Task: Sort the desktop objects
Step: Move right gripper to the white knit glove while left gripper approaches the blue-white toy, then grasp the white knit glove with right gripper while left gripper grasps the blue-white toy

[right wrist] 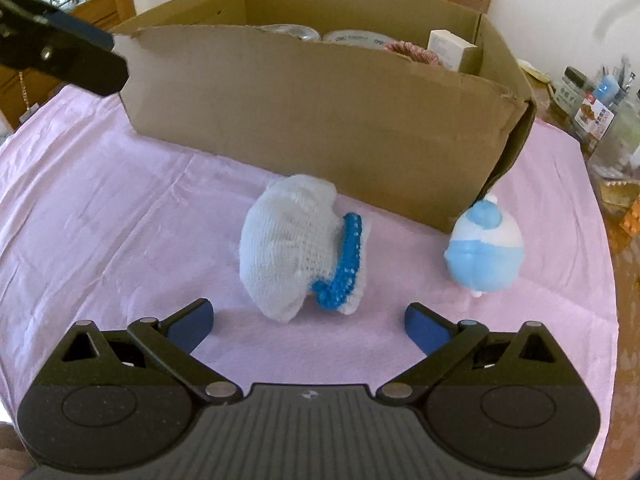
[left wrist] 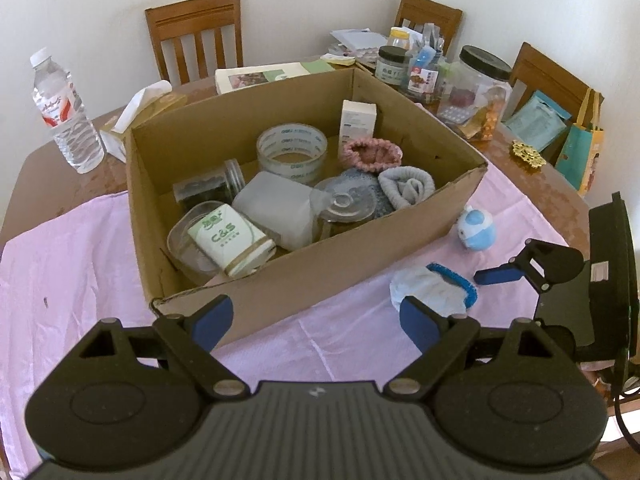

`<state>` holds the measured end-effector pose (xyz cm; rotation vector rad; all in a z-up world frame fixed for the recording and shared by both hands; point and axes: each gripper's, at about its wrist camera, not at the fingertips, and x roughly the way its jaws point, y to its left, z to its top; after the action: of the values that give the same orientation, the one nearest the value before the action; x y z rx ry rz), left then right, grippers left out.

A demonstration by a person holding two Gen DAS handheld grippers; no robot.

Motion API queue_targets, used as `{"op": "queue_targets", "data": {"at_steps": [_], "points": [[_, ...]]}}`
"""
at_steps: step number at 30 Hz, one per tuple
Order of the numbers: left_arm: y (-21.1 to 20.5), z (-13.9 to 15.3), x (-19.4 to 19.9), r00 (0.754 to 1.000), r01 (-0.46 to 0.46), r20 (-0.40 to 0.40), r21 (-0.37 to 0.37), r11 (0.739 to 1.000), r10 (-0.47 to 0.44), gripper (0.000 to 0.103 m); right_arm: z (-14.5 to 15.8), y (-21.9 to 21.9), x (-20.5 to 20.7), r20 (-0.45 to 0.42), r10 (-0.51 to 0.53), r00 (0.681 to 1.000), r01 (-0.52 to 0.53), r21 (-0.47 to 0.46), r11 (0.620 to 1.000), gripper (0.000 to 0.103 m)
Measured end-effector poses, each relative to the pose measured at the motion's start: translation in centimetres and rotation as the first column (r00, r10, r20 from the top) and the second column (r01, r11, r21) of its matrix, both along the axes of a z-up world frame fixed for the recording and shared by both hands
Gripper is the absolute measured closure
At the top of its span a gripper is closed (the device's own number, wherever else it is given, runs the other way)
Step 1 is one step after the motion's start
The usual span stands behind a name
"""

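An open cardboard box [left wrist: 320, 276] stands on the pink cloth and holds a tape roll [left wrist: 292, 152], a white carton [left wrist: 357, 120], a pink scrunchie [left wrist: 372, 152], a tissue pack [left wrist: 230, 240] and several other items. My left gripper [left wrist: 316, 320] hovers open and empty before the box's near wall. To the right of the box lie a white knitted piece with blue trim [right wrist: 296, 248] and a round blue-and-white toy [right wrist: 484, 252]. My right gripper [right wrist: 308, 324] is open just short of the knitted piece, not touching it. One of its blue fingers [left wrist: 498, 275] shows in the left wrist view.
A water bottle [left wrist: 66, 120] and a tissue box [left wrist: 140, 108] stand left of the box. Jars and clutter [left wrist: 480, 80] crowd the back right, with a teal bag [left wrist: 580, 152] at the table edge. Wooden chairs [left wrist: 196, 36] ring the table.
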<state>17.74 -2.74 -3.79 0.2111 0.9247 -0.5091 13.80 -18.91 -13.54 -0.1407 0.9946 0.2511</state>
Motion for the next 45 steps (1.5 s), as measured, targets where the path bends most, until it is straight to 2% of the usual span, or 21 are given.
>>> {"op": "queue_targets", "data": {"at_steps": [7,10,14,17,26,29,33,38,45], "points": [[0.9,-0.3,0.1,0.999,0.04,0.006,-0.048,0.998,-0.04,0.013,-0.2,0.6,0.5,0.04,-0.053,0.998,0.052,0.01,0.999,0.0],[1.4,-0.7,0.2,0.998,0.055,0.01,-0.069,0.996,-0.054,0.013,-0.1,1.2,1.2,0.02,-0.094,0.995,0.094,0.005,0.996,0.0],[1.6,-1.2,-0.3,0.996,0.066,0.056,-0.027,0.997,-0.064,0.013,-0.1,1.8,1.6,0.022,-0.127,0.992,0.127,0.004,0.992,0.0],[1.6,-1.4,-0.5,0.994,0.088,0.059,-0.006,0.996,-0.087,0.013,-0.1,2.1,1.8,0.025,-0.158,0.987,0.158,0.004,0.987,0.0],[1.8,-1.9,-1.3,0.998,0.036,0.054,-0.004,0.999,-0.036,0.012,-0.3,2.8,2.1,0.058,-0.123,0.991,0.123,0.015,0.992,0.0],[1.6,-2.0,-1.3,0.999,0.011,0.034,-0.03,0.999,-0.01,0.012,-0.1,2.8,2.7,0.05,-0.101,0.994,0.1,0.012,0.995,0.0],[1.0,-2.0,-1.5,0.999,-0.008,0.037,-0.011,1.0,0.008,0.012,-0.1,2.7,2.6,0.055,-0.07,0.996,0.07,0.014,0.997,0.0],[0.8,-2.0,-1.6,0.999,-0.029,0.026,-0.029,0.999,0.03,0.012,0.1,3.0,2.9,0.032,-0.074,0.997,0.074,0.009,0.997,0.0],[0.9,-1.9,-1.8,0.999,-0.036,0.025,-0.046,0.998,0.037,0.012,1.1,4.0,3.0,0.006,-0.054,0.999,0.054,0.0,0.999,0.02]]}}
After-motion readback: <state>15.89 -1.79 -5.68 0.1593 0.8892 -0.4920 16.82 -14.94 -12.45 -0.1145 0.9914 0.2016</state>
